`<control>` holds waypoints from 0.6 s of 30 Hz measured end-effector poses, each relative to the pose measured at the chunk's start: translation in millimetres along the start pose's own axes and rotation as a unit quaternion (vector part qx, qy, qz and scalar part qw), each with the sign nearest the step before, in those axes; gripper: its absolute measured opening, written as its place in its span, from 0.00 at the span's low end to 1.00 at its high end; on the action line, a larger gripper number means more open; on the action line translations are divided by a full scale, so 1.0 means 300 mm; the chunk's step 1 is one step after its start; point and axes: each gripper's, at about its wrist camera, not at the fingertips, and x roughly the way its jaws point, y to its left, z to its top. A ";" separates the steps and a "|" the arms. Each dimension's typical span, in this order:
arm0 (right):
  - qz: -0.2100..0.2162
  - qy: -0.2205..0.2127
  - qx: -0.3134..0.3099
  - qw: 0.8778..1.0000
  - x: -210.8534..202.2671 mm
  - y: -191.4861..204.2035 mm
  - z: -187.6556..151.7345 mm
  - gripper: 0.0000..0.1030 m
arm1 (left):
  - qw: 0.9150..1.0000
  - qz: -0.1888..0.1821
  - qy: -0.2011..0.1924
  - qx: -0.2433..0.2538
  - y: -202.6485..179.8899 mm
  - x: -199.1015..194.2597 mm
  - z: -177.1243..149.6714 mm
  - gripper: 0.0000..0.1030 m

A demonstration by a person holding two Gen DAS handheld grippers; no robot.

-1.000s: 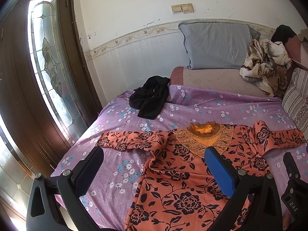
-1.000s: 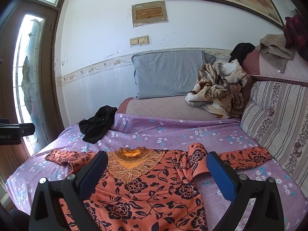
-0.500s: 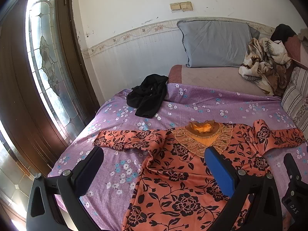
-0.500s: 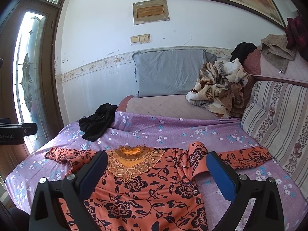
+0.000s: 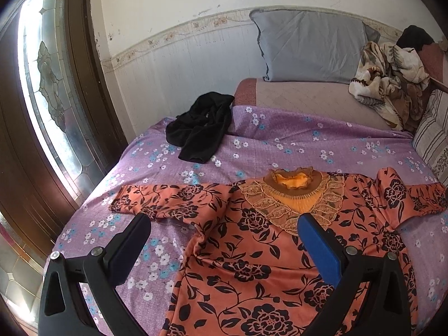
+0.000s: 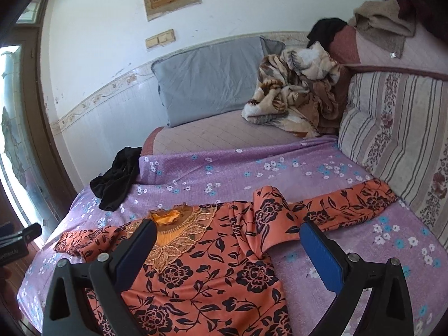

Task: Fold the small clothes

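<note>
Orange floral dress (image 5: 252,252) under both wide-spread tools.

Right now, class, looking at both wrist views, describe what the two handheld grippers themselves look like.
The left gripper and the right gripper look alike: black plastic frames with triangular cut-outs, silver round bolts at the joints, and two long flat fingers lined with blue pads. No cables or sleeves show. The neighbouring device at the right wrist view's left edge carries partial white lettering.

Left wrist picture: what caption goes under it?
Open left gripper hovers over an orange flowered top spread flat on a purple bedsheet.
</note>
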 end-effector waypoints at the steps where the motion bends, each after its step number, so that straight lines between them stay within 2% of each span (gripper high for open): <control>1: 0.003 0.018 0.027 0.999 0.046 -0.063 0.015 1.00 | 1.000 -0.003 0.021 0.007 -0.010 0.067 -0.015 1.00; 3: 0.014 0.060 0.111 0.992 0.150 -0.230 0.035 1.00 | 0.996 -0.025 0.080 0.007 -0.036 0.208 -0.059 1.00; 4: 0.022 0.078 0.166 0.983 0.201 -0.329 0.037 1.00 | 0.995 -0.031 0.094 0.011 -0.046 0.285 -0.078 1.00; 5: 0.029 0.091 0.226 0.969 0.245 -0.433 0.027 1.00 | 0.992 -0.031 0.118 0.013 -0.059 0.350 -0.112 1.00; 6: 0.033 0.101 0.289 0.951 0.285 -0.540 0.010 1.00 | 0.992 -0.013 0.124 0.026 -0.066 0.416 -0.142 1.00; 8: 0.030 0.110 0.393 0.912 0.342 -0.742 -0.034 1.00 | 0.988 -0.001 0.144 0.050 -0.102 0.484 -0.217 1.00; 10: 0.020 0.092 0.470 0.877 0.361 -0.918 -0.079 1.00 | 0.982 -0.005 0.172 0.080 -0.144 0.513 -0.262 1.00; 11: 0.015 0.081 0.494 0.866 0.362 -0.985 -0.093 0.99 | 0.980 -0.014 0.175 0.091 -0.156 0.518 -0.274 1.00; 12: 0.015 0.073 0.509 0.857 0.365 -1.040 -0.102 0.98 | 0.978 -0.014 0.180 0.101 -0.154 0.519 -0.294 1.00; 14: 0.018 0.065 0.527 0.847 0.378 -1.120 -0.107 0.87 | 0.976 -0.012 0.186 0.110 -0.159 0.540 -0.313 1.00; 17: -0.003 0.071 0.536 0.841 0.426 -1.198 -0.106 0.77 | 0.978 -0.029 0.195 0.075 -0.137 0.556 -0.322 1.00; 18: -0.009 0.071 0.530 0.845 0.442 -1.210 -0.095 0.76 | 0.977 -0.038 0.204 0.052 -0.119 0.573 -0.324 1.00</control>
